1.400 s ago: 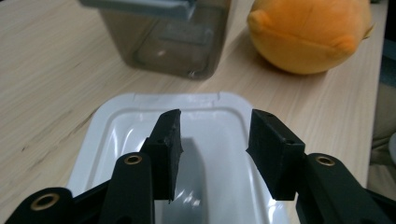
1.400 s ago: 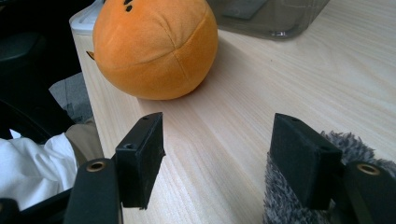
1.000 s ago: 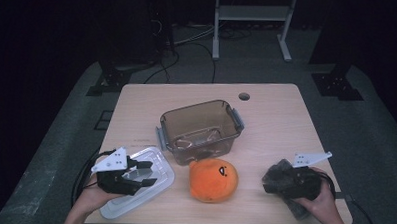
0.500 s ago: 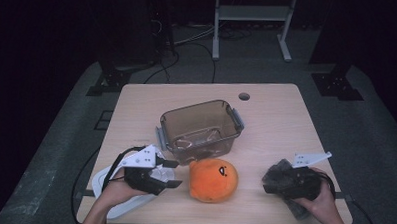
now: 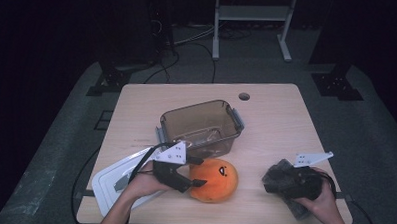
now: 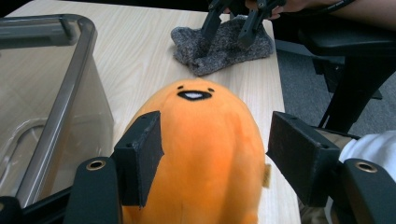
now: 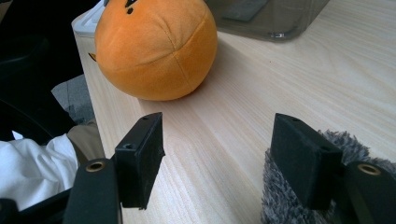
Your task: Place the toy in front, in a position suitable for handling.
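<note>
Pale wood-grain table (image 5: 286, 125), left tongs (image 6: 212, 158) opening around round orange plush (image 6: 201, 154), right tongs (image 7: 229, 158) apart

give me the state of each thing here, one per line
plastic box: upright, lid off, nothing inside that I can make out
lid: flat on the table, beside the box
orange plush toy: on the table, between open jaws
grey cloth: crumpled on the table
left hand-held gripper: open, jaws just widened
right hand-held gripper: open, over the cloth
</note>
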`<act>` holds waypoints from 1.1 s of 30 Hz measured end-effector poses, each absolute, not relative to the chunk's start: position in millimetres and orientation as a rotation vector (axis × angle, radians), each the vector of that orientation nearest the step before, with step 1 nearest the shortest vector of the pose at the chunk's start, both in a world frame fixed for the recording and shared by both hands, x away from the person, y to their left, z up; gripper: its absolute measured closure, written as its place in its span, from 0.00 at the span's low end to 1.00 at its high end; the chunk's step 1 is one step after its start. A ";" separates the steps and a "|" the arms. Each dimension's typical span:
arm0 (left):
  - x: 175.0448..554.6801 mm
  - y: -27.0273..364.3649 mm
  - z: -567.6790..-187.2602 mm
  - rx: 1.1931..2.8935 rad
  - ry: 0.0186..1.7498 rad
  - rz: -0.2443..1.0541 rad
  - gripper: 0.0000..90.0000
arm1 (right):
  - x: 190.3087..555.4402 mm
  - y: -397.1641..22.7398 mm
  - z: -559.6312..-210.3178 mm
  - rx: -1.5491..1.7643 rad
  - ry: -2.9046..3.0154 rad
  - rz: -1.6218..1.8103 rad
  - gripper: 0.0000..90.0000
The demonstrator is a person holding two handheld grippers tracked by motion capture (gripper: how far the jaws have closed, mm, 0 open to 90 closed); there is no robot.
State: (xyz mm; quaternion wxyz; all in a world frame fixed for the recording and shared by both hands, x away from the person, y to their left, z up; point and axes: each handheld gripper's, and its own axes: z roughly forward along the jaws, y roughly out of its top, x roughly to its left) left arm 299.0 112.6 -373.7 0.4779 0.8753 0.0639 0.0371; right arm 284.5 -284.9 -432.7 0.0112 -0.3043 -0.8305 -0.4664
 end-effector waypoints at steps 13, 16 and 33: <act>312.7 87.2 -385.6 2.178 0.150 0.058 0.36 | 284.1 -284.3 -432.6 -0.946 -2.591 -1.453 0.37; 314.9 83.1 -389.5 2.195 0.153 0.058 0.36 | 284.0 -284.4 -432.5 -0.945 -2.591 -1.454 0.37; 320.0 66.4 -400.2 2.231 0.193 0.057 0.38 | 284.0 -283.8 -433.3 -0.938 -2.595 -1.447 0.37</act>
